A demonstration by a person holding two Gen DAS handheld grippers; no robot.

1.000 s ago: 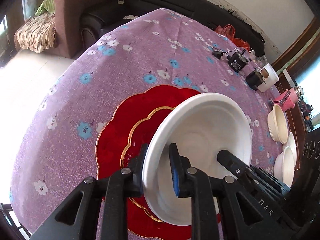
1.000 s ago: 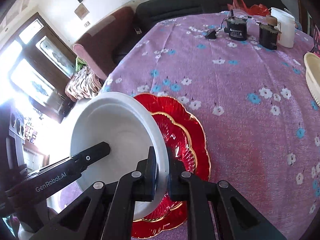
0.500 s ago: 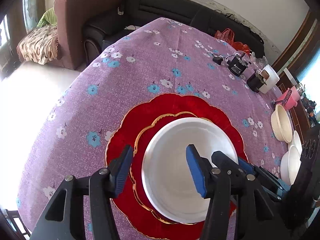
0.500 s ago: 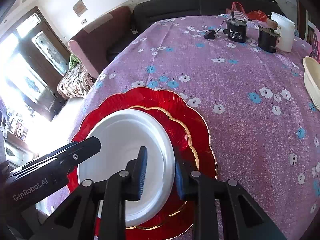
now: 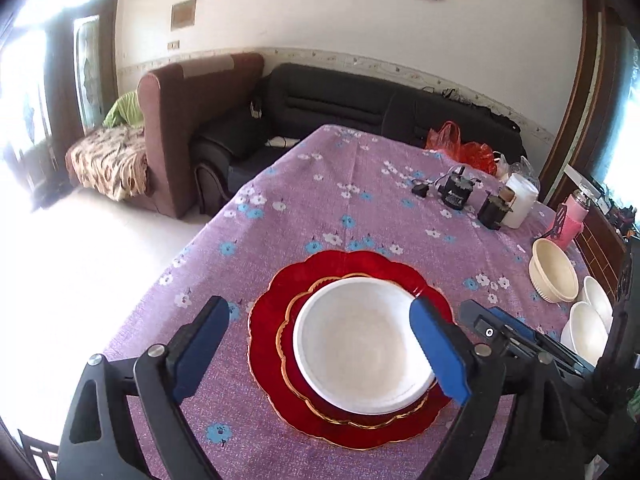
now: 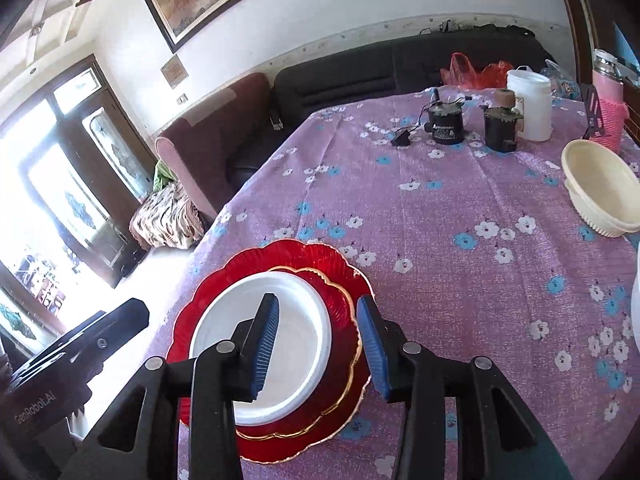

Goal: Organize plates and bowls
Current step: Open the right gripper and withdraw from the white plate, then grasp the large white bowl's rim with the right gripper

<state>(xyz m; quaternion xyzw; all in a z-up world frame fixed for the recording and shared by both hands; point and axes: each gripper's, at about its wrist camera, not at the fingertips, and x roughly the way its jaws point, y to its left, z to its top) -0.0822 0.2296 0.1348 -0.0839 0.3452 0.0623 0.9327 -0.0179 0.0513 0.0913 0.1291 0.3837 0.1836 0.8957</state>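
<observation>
Well, the desk (image 5: pixel 360 184) wore a purple flowered cloth; on it lay a big red plate (image 5: pixel 276 292), a smaller red plate (image 5: pixel 296 376) atop, the white plate (image 5: pixel 360 344) uppermost; left gripper (image 5: pixel 320 352) and right gripper (image 6: pixel 316 336) hung above, jaws apart, empty.

My left wrist camera looks forward and down along my left gripper (image 5: pixel 320 344) from close above the purple flowered tablecloth (image 5: pixel 360 208), facing the black sofa (image 5: pixel 360 104). My right wrist camera sits just to the right, behind my right gripper (image 6: pixel 316 344), facing the same way. Both views share the white round plate (image 5: pixel 360 344) (image 6: pixel 296 344) on the stacked red scalloped plates (image 5: pixel 272 312) (image 6: pixel 280 256), and the cream ribbed bowl (image 5: pixel 554 276) (image 6: pixel 600 188).
</observation>
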